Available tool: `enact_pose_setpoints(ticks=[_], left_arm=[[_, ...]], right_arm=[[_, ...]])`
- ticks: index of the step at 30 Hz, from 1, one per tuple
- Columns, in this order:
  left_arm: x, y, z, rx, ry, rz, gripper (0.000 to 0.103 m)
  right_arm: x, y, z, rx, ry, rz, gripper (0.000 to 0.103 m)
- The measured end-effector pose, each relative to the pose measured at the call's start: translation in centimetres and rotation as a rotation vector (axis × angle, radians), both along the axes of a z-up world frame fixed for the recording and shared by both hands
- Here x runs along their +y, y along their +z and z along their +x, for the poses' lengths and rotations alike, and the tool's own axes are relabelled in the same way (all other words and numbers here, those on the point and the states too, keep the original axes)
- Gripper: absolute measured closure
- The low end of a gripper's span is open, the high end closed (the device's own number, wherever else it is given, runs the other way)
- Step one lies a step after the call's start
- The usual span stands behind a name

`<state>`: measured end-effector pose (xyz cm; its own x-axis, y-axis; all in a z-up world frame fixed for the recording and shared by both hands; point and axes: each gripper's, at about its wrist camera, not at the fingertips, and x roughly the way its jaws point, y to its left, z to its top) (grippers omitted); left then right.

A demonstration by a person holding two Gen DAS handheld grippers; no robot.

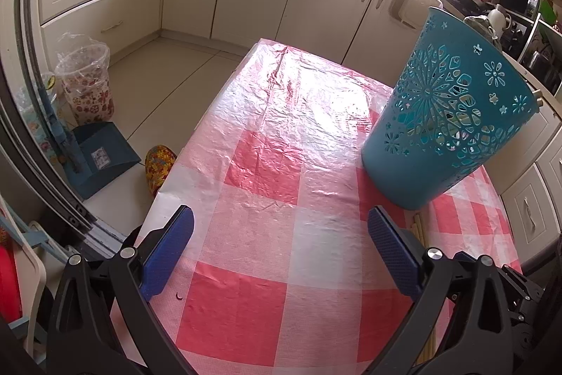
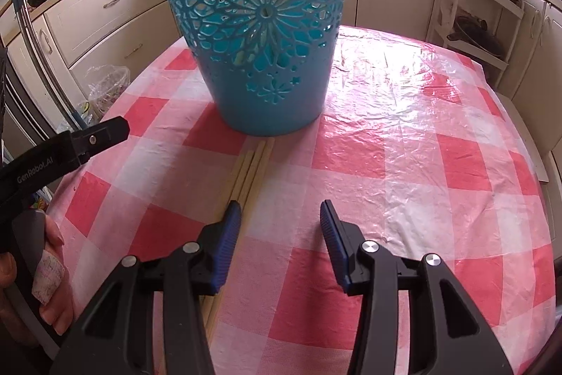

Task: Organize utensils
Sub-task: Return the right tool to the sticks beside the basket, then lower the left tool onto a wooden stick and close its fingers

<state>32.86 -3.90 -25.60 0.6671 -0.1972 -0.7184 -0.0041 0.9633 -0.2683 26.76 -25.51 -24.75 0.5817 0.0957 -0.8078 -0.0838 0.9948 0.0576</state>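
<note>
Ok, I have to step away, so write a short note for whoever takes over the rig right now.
Left tool: open, empty, over the checked tablecloth.
Right tool: open, empty, its left finger above the chopsticks.
The chopsticks lie flat on the cloth, tips toward the foot of the upright blue basket.
Done: nothing gripped yet.
Left: probably pick up the chopsticks and stand them in the basket.

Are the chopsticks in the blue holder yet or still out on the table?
Out. The chopsticks lie flat on the checked tablecloth, tips by the blue holder base.
</note>
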Motion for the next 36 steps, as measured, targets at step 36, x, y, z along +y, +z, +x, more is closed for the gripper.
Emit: enact_pose_setpoints(ticks=[36], left_arm=[[-10.0,-0.6,-3.3,0.118,-0.27,0.288,0.008]], right_arm=[[-5.3,0.0,-2.5,0.06,0.011,0.108,0.092]])
